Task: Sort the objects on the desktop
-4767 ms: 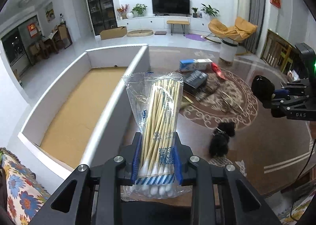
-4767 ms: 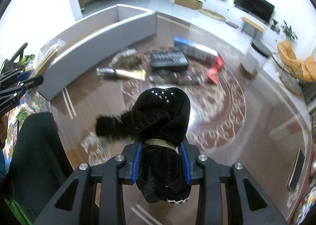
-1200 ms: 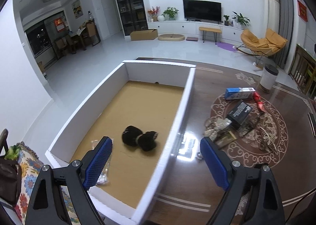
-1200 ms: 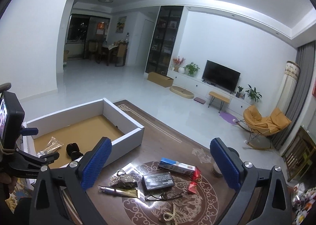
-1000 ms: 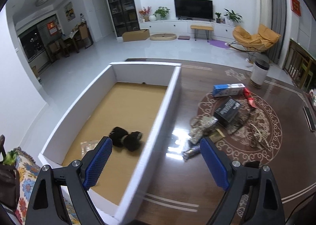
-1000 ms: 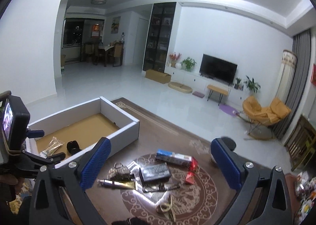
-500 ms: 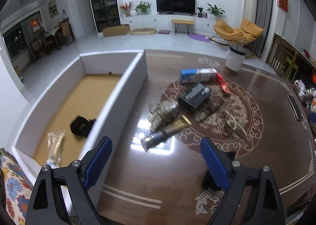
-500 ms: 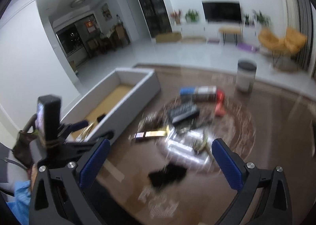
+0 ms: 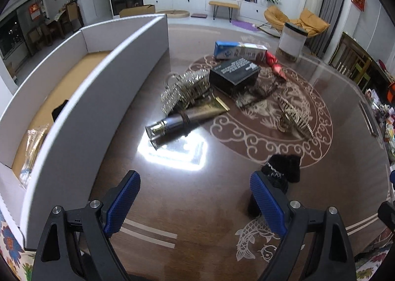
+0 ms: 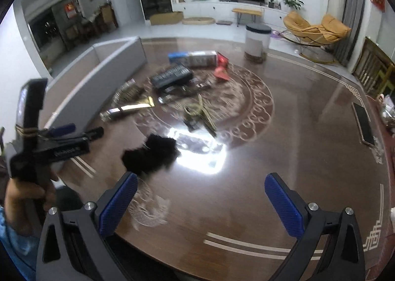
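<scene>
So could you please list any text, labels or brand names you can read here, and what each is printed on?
None is legible.
Black box: white print lines, too small to read.
Blue and white carton: lettering blurred.
Left gripper: white marking on its body, motion-blurred.
Red wall hanging: characters unreadable.

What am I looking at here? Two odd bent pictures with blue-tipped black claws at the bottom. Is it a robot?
No robot: a person holds a two-fingered grabber in each hand, and each carries a wide-angle camera looking along its fingers, which bends the picture. One picture comes from the left gripper, the other from the right gripper; the right view also shows the left tool in the person's hand. Both stand open and hold nothing. On the glossy brown table lie a black fuzzy item, a dark-and-gold tube, a black box, a blue-and-white carton and gold hair clips. At the left stands a white sorting box with a cotton-swab packet inside.
</scene>
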{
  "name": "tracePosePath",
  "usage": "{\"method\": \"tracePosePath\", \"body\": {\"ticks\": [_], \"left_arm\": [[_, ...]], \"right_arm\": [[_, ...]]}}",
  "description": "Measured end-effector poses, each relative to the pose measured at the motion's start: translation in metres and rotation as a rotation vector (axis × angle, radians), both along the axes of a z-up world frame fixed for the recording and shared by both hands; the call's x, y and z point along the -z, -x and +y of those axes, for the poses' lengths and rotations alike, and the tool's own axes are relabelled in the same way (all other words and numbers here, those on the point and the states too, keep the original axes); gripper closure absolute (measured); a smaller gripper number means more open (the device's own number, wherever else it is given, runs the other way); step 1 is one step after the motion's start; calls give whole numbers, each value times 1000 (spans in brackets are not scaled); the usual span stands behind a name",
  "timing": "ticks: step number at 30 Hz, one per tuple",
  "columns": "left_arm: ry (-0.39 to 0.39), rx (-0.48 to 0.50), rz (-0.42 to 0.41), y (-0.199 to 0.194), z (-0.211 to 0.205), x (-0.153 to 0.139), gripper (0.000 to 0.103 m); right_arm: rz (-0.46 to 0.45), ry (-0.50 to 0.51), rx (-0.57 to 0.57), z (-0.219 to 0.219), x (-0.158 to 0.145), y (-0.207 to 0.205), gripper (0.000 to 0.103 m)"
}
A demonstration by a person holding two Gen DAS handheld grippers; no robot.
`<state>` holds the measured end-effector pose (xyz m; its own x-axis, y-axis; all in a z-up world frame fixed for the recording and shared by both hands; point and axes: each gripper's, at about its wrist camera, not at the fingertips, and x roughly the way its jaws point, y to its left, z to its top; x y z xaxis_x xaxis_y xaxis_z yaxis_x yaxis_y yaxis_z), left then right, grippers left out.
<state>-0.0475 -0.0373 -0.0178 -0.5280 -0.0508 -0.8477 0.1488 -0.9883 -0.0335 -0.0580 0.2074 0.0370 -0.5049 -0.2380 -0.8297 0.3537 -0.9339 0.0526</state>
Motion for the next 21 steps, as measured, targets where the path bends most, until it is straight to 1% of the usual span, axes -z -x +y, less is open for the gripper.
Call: {"method": "tracePosePath", "body": {"ticks": [2, 7, 14, 21], "left_arm": [[-1, 0, -8, 0, 0, 4, 12], [-7, -7, -14, 0, -3, 8, 12], [-11, -9, -21, 1, -4, 11, 12], [-6, -3, -23, 1, -2, 12, 12]], "right_arm": [[-26, -9, 2, 2, 10, 0, 0], [-66, -20, -9, 3, 26, -5, 0], [-81, -24, -19, 0, 31, -9, 0], [-70, -40, -9, 1, 31, -9, 0]]}}
